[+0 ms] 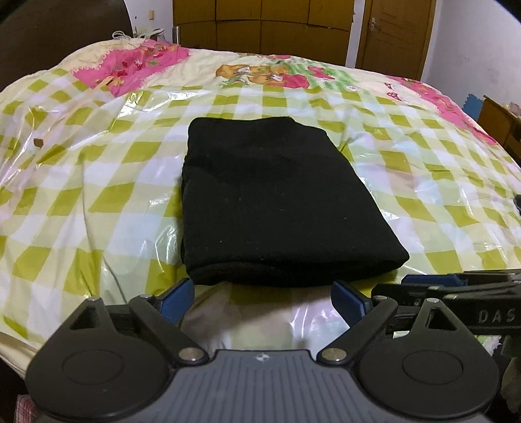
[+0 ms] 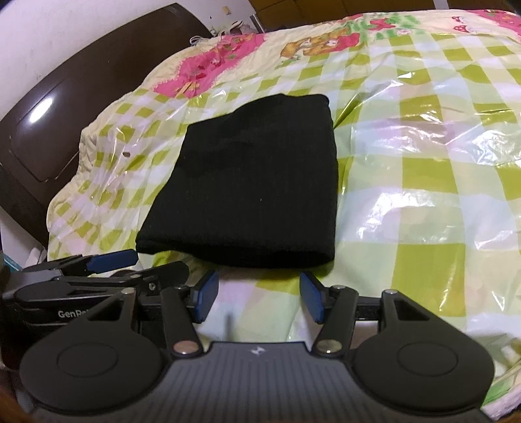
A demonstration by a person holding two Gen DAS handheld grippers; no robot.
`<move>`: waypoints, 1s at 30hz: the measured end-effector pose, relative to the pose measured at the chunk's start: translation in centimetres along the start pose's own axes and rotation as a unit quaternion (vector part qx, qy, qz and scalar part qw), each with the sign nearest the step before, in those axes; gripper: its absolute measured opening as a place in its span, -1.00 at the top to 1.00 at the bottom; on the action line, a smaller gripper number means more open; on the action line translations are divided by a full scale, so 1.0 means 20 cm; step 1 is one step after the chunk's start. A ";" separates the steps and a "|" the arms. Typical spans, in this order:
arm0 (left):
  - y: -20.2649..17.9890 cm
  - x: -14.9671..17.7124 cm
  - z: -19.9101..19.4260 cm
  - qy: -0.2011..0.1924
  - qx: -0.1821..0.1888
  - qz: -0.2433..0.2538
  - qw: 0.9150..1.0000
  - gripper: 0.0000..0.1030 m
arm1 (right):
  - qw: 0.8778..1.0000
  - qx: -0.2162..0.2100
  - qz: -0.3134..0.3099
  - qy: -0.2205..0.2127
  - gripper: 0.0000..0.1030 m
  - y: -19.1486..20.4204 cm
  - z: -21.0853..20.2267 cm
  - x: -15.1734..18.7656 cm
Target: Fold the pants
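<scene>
The black pants [image 1: 270,201] lie folded into a thick rectangle on the bed, seen also in the right wrist view [image 2: 250,192]. My left gripper [image 1: 263,301] is open and empty, its blue fingers just short of the near edge of the pants. My right gripper [image 2: 259,296] is open and empty too, just short of the same near edge, toward its right end. The right gripper shows from the side at the right edge of the left wrist view [image 1: 456,286]; the left gripper shows at the left of the right wrist view [image 2: 97,270].
The bed carries a green-and-white checked cover [image 1: 97,195] with pink cartoon prints under a crinkled clear plastic sheet [image 2: 423,169]. A dark headboard [image 2: 65,107] stands at the left. Wooden wardrobes [image 1: 260,26] and a door [image 1: 397,35] are behind the bed.
</scene>
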State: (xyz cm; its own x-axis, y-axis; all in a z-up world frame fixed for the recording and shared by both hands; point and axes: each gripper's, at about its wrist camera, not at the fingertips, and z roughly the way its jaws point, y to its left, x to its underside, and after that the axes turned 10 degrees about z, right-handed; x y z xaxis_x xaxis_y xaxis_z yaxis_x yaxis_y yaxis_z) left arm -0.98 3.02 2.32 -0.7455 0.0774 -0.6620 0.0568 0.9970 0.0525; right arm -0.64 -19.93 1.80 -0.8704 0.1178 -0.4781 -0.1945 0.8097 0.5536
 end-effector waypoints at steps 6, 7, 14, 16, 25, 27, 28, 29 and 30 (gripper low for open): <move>-0.01 0.00 0.00 0.003 -0.004 -0.001 1.000 -0.98 | 1.000 0.003 0.000 0.003 -0.11 0.00 0.00 0.01; -0.01 0.00 0.00 0.004 -0.007 0.001 1.000 -0.98 | 1.000 0.004 0.000 0.004 -0.11 0.00 0.00 0.01; -0.02 0.00 0.01 0.011 -0.016 0.003 1.000 -0.98 | 1.000 0.007 0.002 0.008 -0.11 -0.01 0.01 0.02; -0.02 0.00 0.01 0.011 -0.016 0.002 1.000 -0.98 | 1.000 0.007 0.002 0.008 -0.11 -0.01 0.01 0.02; -0.02 0.01 0.01 0.017 -0.015 -0.003 1.000 -0.98 | 1.000 0.007 0.004 0.009 -0.12 -0.01 0.02 0.02; -0.02 0.01 0.01 0.018 -0.015 -0.003 1.000 -0.98 | 1.000 0.007 0.004 0.009 -0.12 -0.01 0.02 0.02; -0.02 0.01 0.01 0.019 -0.015 -0.003 1.000 -0.98 | 1.000 0.007 0.004 0.009 -0.12 -0.01 0.02 0.02; -0.02 0.01 0.01 0.019 -0.015 -0.004 1.000 -0.98 | 1.000 0.007 0.004 0.009 -0.12 -0.02 0.02 0.02; -0.02 0.01 0.01 0.019 -0.014 -0.005 1.000 -0.98 | 1.000 0.007 0.004 0.009 -0.12 -0.02 0.02 0.02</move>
State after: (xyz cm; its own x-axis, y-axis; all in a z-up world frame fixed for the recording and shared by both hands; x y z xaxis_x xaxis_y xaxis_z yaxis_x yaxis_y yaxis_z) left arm -0.94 2.65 1.96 -0.7707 0.0675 -0.6336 0.0311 0.9972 0.0683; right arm -0.78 -19.93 1.22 -0.8801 0.1146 -0.4608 -0.1811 0.8161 0.5488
